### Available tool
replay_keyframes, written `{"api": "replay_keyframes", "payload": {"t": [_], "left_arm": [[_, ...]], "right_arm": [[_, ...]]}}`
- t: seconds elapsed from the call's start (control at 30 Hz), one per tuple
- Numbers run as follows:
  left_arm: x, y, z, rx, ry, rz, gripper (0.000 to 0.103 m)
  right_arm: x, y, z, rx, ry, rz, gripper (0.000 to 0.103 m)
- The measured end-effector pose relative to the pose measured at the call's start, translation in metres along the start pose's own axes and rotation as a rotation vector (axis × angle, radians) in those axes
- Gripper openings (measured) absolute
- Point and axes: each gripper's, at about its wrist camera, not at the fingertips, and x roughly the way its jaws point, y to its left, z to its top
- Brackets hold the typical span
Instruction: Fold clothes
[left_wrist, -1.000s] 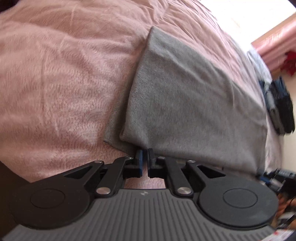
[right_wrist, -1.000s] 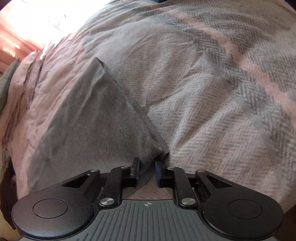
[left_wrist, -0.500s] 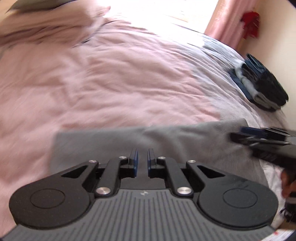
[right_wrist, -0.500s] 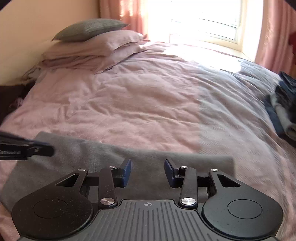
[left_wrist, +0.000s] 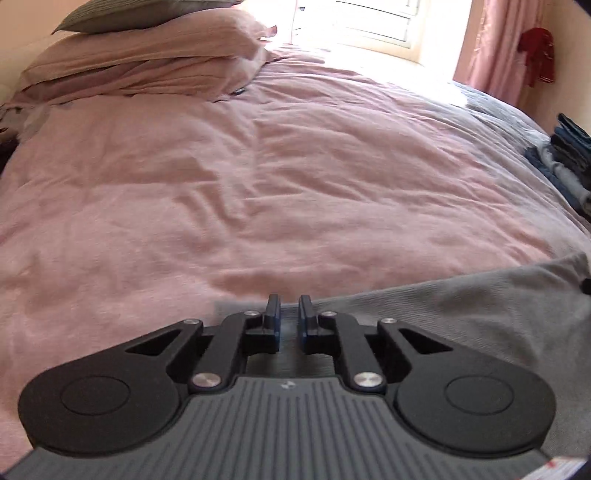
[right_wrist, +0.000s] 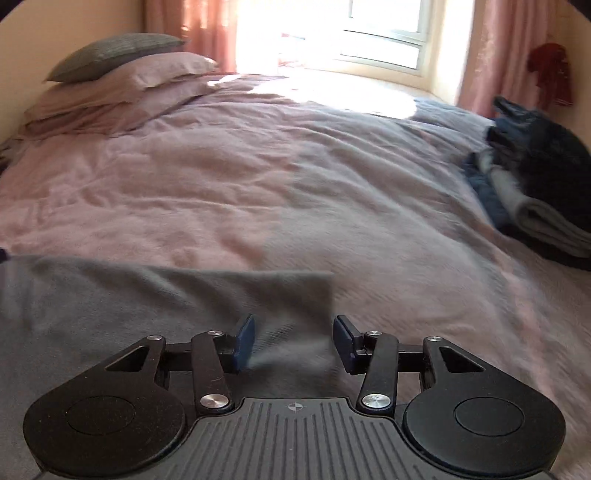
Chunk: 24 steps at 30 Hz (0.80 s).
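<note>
Pink quilted bedspread (left_wrist: 258, 184) under folded grey knit garment (right_wrist: 110, 302) | left gripper (left_wrist: 289, 314) – jaws nearly together, gripping nothing visible | right gripper (right_wrist: 293, 341) – jaws opening above garment corner, pads clear

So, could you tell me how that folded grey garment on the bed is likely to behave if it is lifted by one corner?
The grey garment lies flat and follows the duvet, so it is probably floppy and would drape. It looks like thin knit, likely light. Lifted by one corner, its layers may well slide apart.
</note>
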Motion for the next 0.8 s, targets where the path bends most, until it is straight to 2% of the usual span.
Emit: {"api": "replay_keyframes", "payload": {"t": [0.07, 0.13, 0.23, 0.33, 0.37, 0.4, 0.53, 0.6, 0.7, 0.77, 0.8], "left_arm": [[-0.019, 0.011, 0.001, 0.008, -0.004, 0.009, 0.009], [-0.044, 0.011, 0.000, 0.025, -0.006, -0.029, 0.009], [-0.076, 0.000, -0.019, 0.081, -0.020, -0.093, 0.010], [-0.081, -0.003, -0.051, 0.118, 0.046, -0.119, 0.012], [-0.079, -0.002, -0.062, 0.134, 0.087, -0.114, 0.014], [-0.079, 0.000, -0.073, 0.148, 0.092, -0.101, 0.014], [-0.097, 0.009, -0.092, 0.161, 0.050, -0.113, 0.014], [-0.104, 0.011, -0.097, 0.152, 0.054, -0.101, 0.019], [-0.124, 0.015, -0.106, 0.137, 0.031, -0.087, 0.026], [-0.141, 0.014, -0.112, 0.137, 0.016, -0.085, 0.032], [-0.150, 0.013, -0.115, 0.133, 0.043, -0.070, 0.033]], "right_arm": [[-0.026, 0.002, -0.002, 0.035, -0.019, 0.004, 0.043], [-0.056, 0.012, -0.010, 0.058, -0.042, 0.070, 0.043], [-0.075, 0.036, -0.036, 0.052, 0.004, 0.105, 0.043], [-0.075, 0.050, -0.083, 0.037, 0.092, 0.041, 0.043], [-0.079, 0.052, -0.093, 0.039, 0.071, 0.031, 0.043], [-0.083, 0.056, -0.102, 0.048, 0.052, 0.010, 0.043], [-0.097, 0.068, -0.109, 0.102, 0.045, -0.071, 0.043], [-0.108, 0.073, -0.114, 0.176, 0.037, -0.106, 0.043], [-0.135, 0.082, -0.129, 0.276, -0.014, -0.080, 0.043], [-0.158, 0.091, -0.136, 0.345, 0.011, -0.081, 0.044], [-0.168, 0.095, -0.138, 0.370, 0.022, -0.073, 0.044]]}}
